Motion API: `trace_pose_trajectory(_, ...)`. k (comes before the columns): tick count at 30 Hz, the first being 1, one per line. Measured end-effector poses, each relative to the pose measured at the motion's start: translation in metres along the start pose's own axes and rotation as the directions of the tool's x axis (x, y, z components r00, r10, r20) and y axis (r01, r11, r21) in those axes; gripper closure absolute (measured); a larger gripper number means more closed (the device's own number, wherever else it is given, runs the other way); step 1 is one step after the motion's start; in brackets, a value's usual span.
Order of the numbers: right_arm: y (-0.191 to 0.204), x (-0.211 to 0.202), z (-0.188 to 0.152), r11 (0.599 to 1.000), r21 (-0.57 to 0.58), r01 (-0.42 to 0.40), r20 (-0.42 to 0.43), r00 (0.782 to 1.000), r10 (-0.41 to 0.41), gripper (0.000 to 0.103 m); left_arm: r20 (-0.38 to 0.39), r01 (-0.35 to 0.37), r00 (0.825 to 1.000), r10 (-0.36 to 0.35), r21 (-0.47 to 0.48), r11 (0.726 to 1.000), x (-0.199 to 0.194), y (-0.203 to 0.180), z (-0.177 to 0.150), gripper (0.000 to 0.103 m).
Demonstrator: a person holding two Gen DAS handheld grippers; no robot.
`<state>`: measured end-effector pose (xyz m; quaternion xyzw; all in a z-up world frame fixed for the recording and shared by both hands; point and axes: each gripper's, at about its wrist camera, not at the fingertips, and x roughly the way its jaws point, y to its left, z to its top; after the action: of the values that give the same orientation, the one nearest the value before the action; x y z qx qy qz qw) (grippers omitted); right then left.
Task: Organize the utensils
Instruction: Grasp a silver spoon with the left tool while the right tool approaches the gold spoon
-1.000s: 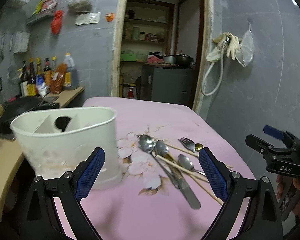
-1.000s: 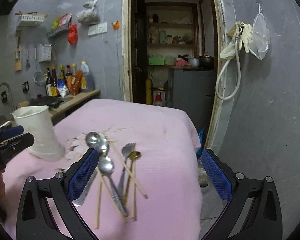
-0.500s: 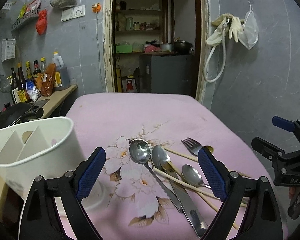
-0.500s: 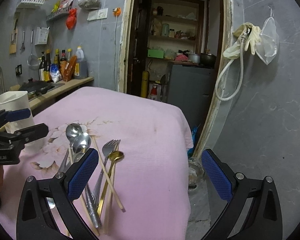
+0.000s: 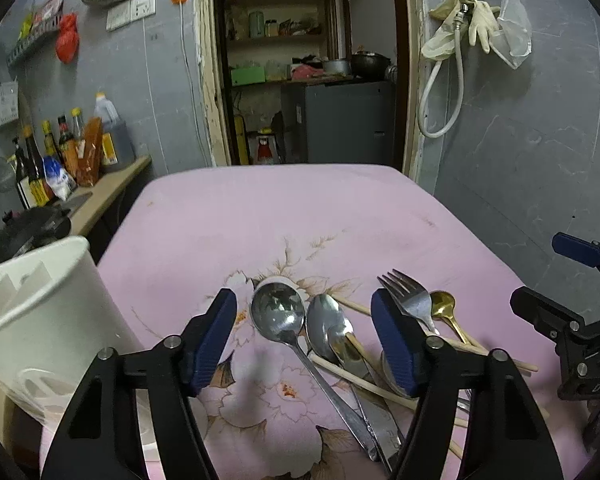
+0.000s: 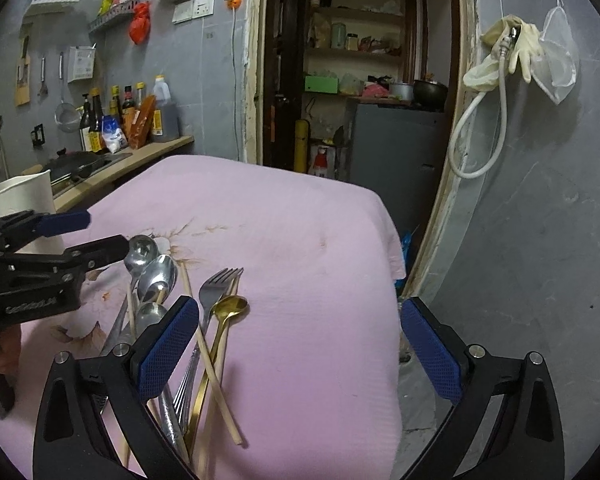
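Loosely heaped steel spoons (image 5: 278, 314), fork (image 5: 406, 298), gold spoon (image 6: 232, 307) and chopsticks (image 6: 214, 364) lie beneath the empty, wide-open left claw (image 5: 304, 338); the right claw (image 6: 300, 346) also gapes empty over the pink-clothed desk (image 5: 260, 216), seemingly in a kitchen.

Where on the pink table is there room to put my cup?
The far half of the pink tablecloth beyond the fork is bare, as is the right side past the gold spoon. It's crowded between the white utensil holder and chopsticks.
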<state>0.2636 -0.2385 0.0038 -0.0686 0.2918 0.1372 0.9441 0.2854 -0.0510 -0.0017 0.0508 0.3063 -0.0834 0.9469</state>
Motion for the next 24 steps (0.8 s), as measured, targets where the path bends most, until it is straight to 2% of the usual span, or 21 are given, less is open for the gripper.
trace_pose_trajectory(5,0.004,0.007,0.0,0.999,-0.022,-0.036,-0.032,0.999,0.035,0.009,-0.031,0.013,0.999,-0.014,-0.029,0.999,0.009,0.008,-0.006,0.048)
trace_pose_trajectory(8,0.006,0.013,0.001,0.998,-0.03,-0.057,-0.054,0.997,0.056,0.018,-0.048,0.012,0.999,-0.015,-0.064,0.998,0.012,0.017,-0.006,0.053)
trace_pose_trajectory(14,0.015,0.028,0.003,0.992,-0.058,-0.114,-0.125,0.986,0.107,0.034,-0.163,-0.001,0.986,-0.022,-0.14,0.99,0.032,0.029,-0.01,0.06)
trace_pose_trajectory(18,0.019,0.041,0.004,0.987,-0.06,-0.148,-0.179,0.975,0.135,0.047,-0.195,0.0,0.98,-0.037,-0.187,0.982,0.039,0.036,-0.012,0.063)
trace_pose_trajectory(24,0.026,0.05,0.003,0.983,-0.072,-0.167,-0.224,0.963,0.147,0.052,-0.235,-0.003,0.971,-0.054,-0.234,0.972,0.05,0.045,-0.012,0.069)
